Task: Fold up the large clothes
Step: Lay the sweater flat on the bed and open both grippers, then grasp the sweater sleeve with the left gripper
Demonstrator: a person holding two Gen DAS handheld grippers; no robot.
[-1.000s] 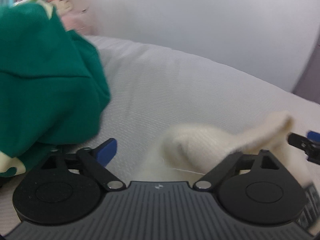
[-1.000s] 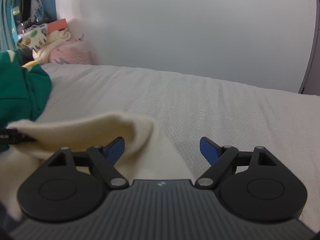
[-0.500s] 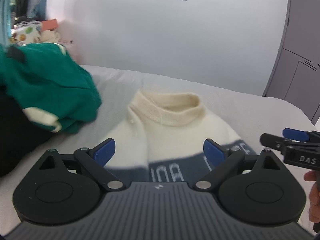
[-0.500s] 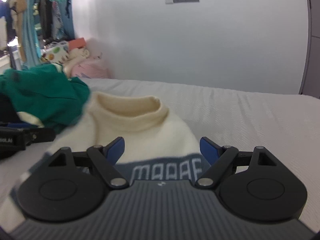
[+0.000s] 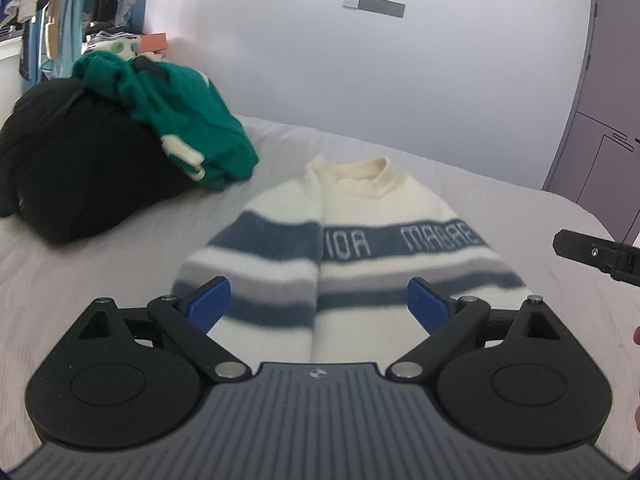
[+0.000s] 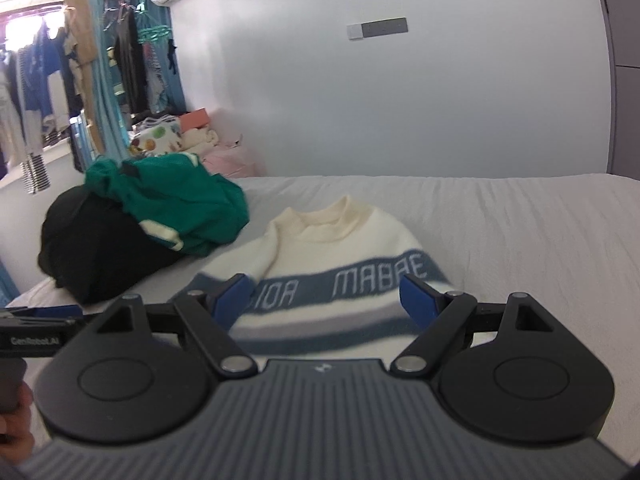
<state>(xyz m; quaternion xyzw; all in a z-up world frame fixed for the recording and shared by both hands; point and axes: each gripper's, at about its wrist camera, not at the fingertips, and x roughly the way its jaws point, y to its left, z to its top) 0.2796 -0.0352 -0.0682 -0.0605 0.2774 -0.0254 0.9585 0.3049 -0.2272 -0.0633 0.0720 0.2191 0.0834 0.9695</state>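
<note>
Left wrist view suggests both grippers (image 5: pixel 318 306) (image 6: pixel 326 296), jaws apart and empty, should pinch the striped sweater (image 5: pixel 360 248) hem evenly, probably near the corners.

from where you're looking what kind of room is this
Most likely a bedroom. A striped cream sweater lies on a bed with white bedding, clothes hang from a rail at the far left, and a heap of black and green garments sits on the bed.

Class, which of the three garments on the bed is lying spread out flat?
The cream knitted sweater with blue stripes; the green top and black garment are heaped.
</note>
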